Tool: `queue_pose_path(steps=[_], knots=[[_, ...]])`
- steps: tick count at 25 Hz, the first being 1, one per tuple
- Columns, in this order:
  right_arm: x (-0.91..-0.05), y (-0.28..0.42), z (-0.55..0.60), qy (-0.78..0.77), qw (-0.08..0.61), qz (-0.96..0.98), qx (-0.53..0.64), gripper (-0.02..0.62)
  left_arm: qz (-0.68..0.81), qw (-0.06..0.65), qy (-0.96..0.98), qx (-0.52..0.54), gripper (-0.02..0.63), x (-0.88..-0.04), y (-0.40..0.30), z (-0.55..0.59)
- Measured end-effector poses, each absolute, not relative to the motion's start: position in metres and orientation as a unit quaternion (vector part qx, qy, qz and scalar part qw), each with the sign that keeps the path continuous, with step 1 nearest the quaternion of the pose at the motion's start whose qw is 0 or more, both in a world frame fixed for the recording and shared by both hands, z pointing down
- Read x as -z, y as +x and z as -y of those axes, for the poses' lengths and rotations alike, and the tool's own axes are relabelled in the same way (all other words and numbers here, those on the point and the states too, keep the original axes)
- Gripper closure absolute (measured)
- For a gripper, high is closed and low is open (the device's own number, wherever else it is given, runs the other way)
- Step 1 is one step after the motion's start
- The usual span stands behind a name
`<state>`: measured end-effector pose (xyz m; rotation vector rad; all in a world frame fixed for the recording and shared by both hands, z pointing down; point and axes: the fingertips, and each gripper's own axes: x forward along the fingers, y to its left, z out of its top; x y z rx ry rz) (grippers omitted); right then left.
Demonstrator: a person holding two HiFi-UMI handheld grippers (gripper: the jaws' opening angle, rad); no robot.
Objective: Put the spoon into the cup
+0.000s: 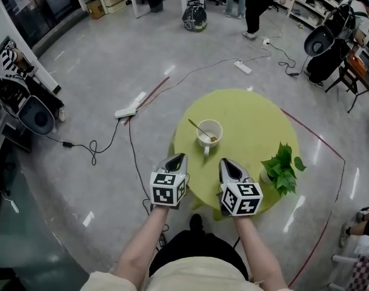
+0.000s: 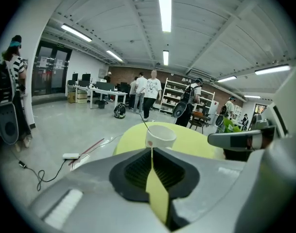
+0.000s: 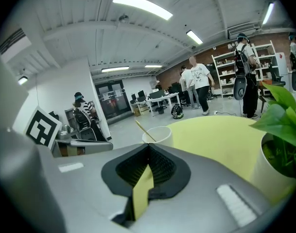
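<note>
Spoon (image 1: 197, 126) already sits in the white cup (image 1: 209, 132), bowl down inside and thin handle leaning out over the rim toward ten o'clock. The cup stands on the round green desk (image 1: 251, 117) at about ten o'clock from the desk's middle. The left gripper (image 1: 179, 157) and the right gripper (image 1: 226, 162) hover side by side over the desk's six o'clock edge, near the cup but apart from it. In the left gripper view the jaws are clenched on nothing, with only a sliver of green desk showing through the seam. The right gripper view shows the same for the right jaws: tips together, empty. The placing looks finished, so what remains is probably a clean retreat. That is best done straight back toward six o'clock, keeping both grippers low and level. The cup's own handle points at six o'clock, toward the gap between the grippers, so a forward nudge could turn or tip the cup. The potted plant (image 1: 282, 167) at four o'clock stands just beside the right gripper; swinging wide that way risks brushing its leaves.
</note>
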<state>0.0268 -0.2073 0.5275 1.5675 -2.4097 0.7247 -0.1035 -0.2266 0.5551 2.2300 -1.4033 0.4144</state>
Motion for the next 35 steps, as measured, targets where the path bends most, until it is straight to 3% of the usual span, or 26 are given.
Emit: queue_pose_path(steps=[35], knots=[[-0.516, 0.07, 0.103, 0.496, 0.079, 0.828, -0.249, 0.597, 0.549, 0.229, 0.792, -0.135, 0.604, -0.532, -0.092, 0.112]])
